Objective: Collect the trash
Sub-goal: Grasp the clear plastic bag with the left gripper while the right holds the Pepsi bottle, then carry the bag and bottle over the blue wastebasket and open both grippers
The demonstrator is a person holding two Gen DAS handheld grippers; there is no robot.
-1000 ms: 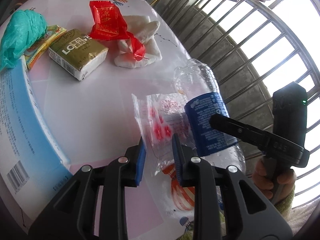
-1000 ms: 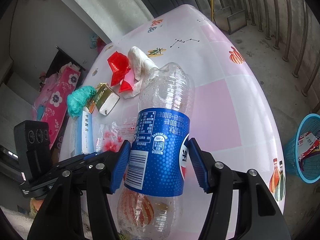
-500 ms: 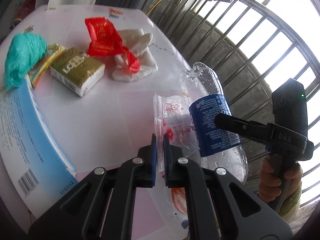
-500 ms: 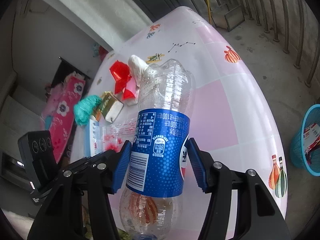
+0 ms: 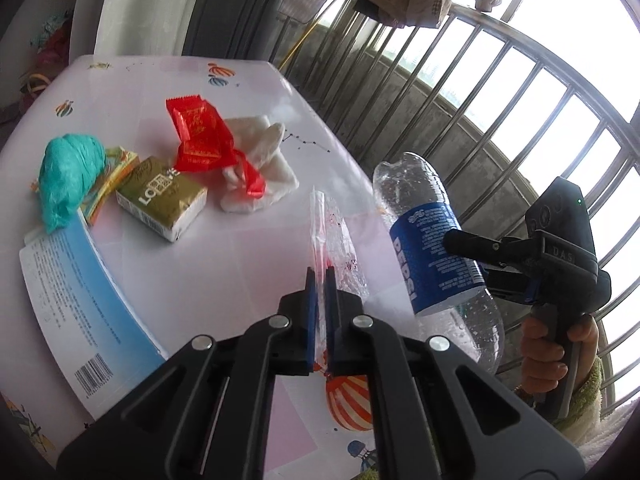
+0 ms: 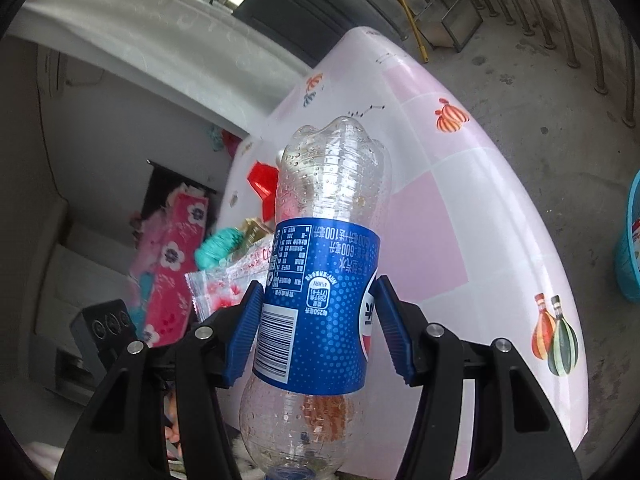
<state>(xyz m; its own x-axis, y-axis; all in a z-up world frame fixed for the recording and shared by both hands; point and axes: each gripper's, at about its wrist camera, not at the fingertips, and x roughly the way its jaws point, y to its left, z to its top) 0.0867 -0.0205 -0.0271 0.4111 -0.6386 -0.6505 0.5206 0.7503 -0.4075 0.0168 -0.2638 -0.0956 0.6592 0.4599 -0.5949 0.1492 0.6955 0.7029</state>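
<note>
My left gripper (image 5: 319, 276) is shut on a clear plastic wrapper with red print (image 5: 334, 236) and holds it edge-up above the table; the wrapper also shows in the right wrist view (image 6: 224, 284). My right gripper (image 6: 316, 320) is shut on an empty clear Pepsi bottle with a blue label (image 6: 320, 304), held base-up off the table's right edge; the bottle also shows in the left wrist view (image 5: 432, 256). On the table lie a red wrapper (image 5: 200, 140), white crumpled tissue (image 5: 264, 160), a gold box (image 5: 164, 196) and a teal bag (image 5: 68, 176).
The pink-and-white table (image 6: 460, 216) carries a white-and-blue flat package (image 5: 76, 300) at its near left. A blue trash basket (image 6: 628, 252) stands on the floor to the right of the table. A metal railing (image 5: 520, 120) runs behind.
My left gripper has closed on the clear wrapper and lifted it off the table. My right gripper has raised the bottle higher. Both cameras now look from further above.
</note>
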